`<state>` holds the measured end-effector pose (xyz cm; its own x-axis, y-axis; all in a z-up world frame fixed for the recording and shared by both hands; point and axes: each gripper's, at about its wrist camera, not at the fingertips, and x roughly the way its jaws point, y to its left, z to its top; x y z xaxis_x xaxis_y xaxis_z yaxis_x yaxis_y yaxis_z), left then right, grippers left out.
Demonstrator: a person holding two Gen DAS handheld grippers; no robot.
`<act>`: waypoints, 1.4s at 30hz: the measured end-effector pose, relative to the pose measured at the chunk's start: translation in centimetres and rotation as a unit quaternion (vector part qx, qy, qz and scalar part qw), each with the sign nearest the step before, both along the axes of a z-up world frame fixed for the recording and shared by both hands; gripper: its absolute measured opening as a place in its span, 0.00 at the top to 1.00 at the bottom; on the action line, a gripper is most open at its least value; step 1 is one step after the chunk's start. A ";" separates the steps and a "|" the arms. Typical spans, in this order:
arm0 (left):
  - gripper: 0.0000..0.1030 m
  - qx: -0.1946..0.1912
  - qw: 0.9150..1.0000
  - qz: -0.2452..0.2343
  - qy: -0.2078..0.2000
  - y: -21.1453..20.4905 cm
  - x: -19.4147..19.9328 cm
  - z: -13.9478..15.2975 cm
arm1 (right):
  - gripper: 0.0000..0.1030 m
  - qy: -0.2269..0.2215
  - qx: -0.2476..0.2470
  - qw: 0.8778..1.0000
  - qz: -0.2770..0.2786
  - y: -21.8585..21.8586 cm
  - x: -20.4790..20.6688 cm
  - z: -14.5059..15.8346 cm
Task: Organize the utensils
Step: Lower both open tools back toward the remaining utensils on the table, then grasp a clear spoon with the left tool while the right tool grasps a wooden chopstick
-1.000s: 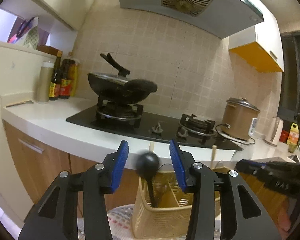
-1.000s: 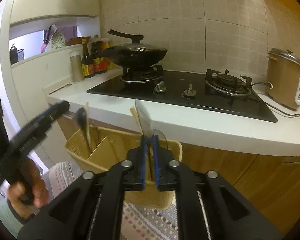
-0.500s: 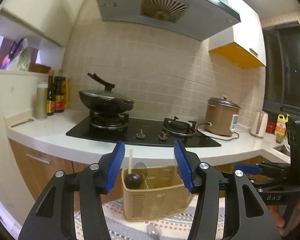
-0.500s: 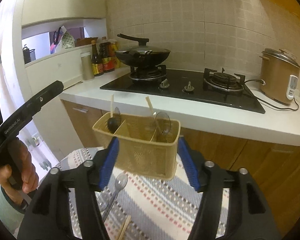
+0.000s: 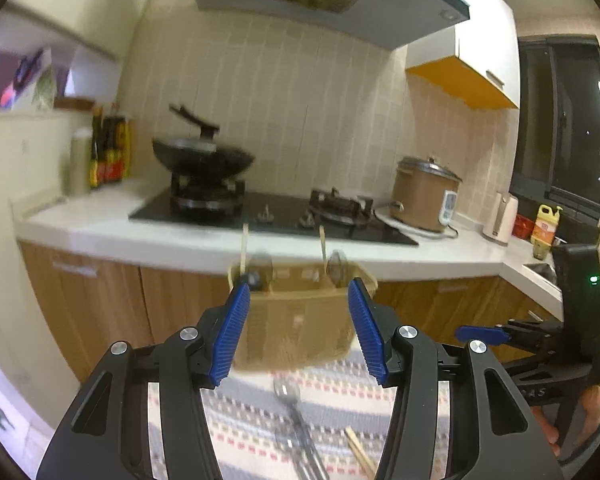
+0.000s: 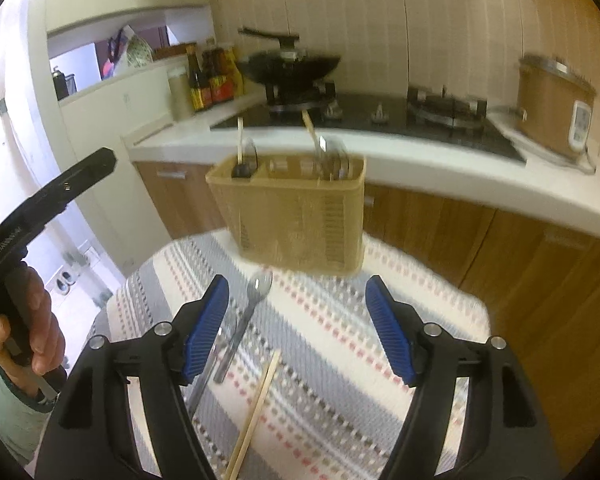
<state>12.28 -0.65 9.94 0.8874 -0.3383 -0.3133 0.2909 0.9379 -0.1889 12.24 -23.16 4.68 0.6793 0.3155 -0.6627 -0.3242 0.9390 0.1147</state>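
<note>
A tan slotted utensil basket (image 5: 296, 320) (image 6: 296, 216) stands at the far side of a striped cloth. It holds a black ladle (image 6: 242, 170), upright chopsticks and spoons. A metal spoon (image 6: 256, 296) (image 5: 288, 392) and a pair of wooden chopsticks (image 6: 256, 408) (image 5: 358, 452) lie loose on the cloth in front of it. My left gripper (image 5: 299, 292) is open and empty, well short of the basket. My right gripper (image 6: 297, 285) hangs over the loose spoon with its jaws opening and nothing between them.
Behind the basket runs a white counter (image 5: 100, 220) over wooden cabinets, with a black hob, a wok (image 5: 204, 156), sauce bottles (image 6: 212, 80) and a rice cooker (image 5: 424, 192). A hand (image 6: 32, 328) holds the left gripper at the left of the right wrist view.
Both grippers have drawn back from the basket, which now looks smaller and farther off. The right jaws, nearly shut at the basket a second ago, have spread wide. The left jaws widened slightly.
</note>
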 end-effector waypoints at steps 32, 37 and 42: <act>0.69 0.073 0.924 -0.085 0.365 -3.6 5.6 -16.1 | 0.83 0.267 -0.010 0.963 0.015 4.6 4.6 -12.3; 0.70 0.106 0.928 -0.078 0.350 -5.5 5.5 -17.0 | 0.90 0.256 -0.032 0.966 0.020 5.8 4.7 -12.9; 0.73 0.120 0.929 -0.073 0.343 -6.0 5.5 -17.1 | 0.92 0.249 -0.064 0.966 0.015 6.1 4.7 -12.9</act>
